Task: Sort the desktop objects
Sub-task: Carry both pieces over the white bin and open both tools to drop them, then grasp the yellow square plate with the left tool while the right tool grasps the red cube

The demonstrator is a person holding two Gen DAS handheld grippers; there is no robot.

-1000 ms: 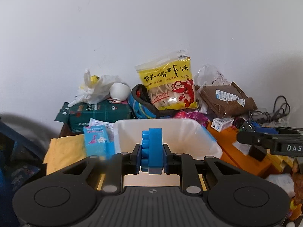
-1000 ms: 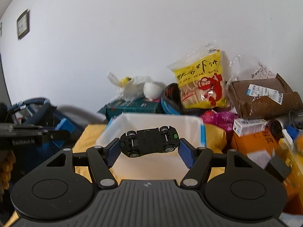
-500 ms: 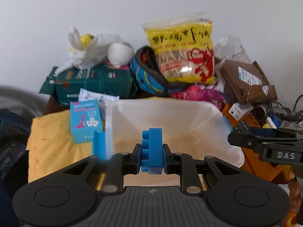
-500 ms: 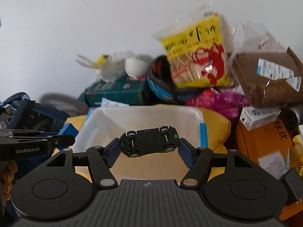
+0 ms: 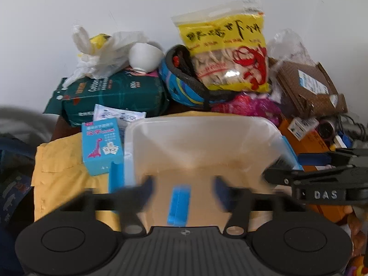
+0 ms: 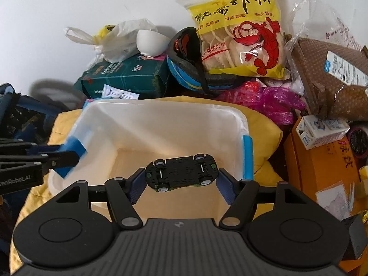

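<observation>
A blue toy block (image 5: 179,204) sits between the spread fingers of the left gripper (image 5: 182,189), blurred, with clear gaps on both sides; the pads are not touching it and the jaws are opening. It is over the translucent white bin (image 5: 273,128), low down near the gripper body.

Beside it, the right gripper (image 6: 181,182) is above the same bin (image 6: 241,124), and a black toy car (image 6: 181,174) lies belly-up between its blue pads (image 6: 138,184). The jaws are opening here too; there is a gap on the right side of the car, while the left end is so near the pad that contact cannot be judged.

The bin rests on a yellow cloth (image 6: 266,126). To its left stands a light blue card box with a pink dinosaur (image 5: 101,145). Behind it a dark green pack (image 5: 115,94) carries a white bowl (image 5: 145,56) and a crumpled white bag (image 5: 103,53). A blue helmet (image 6: 184,73) leans under a yellow bag of shrimp crackers (image 6: 239,30), with a brown parcel (image 6: 331,78) and an orange box (image 6: 322,168) to the right.
</observation>
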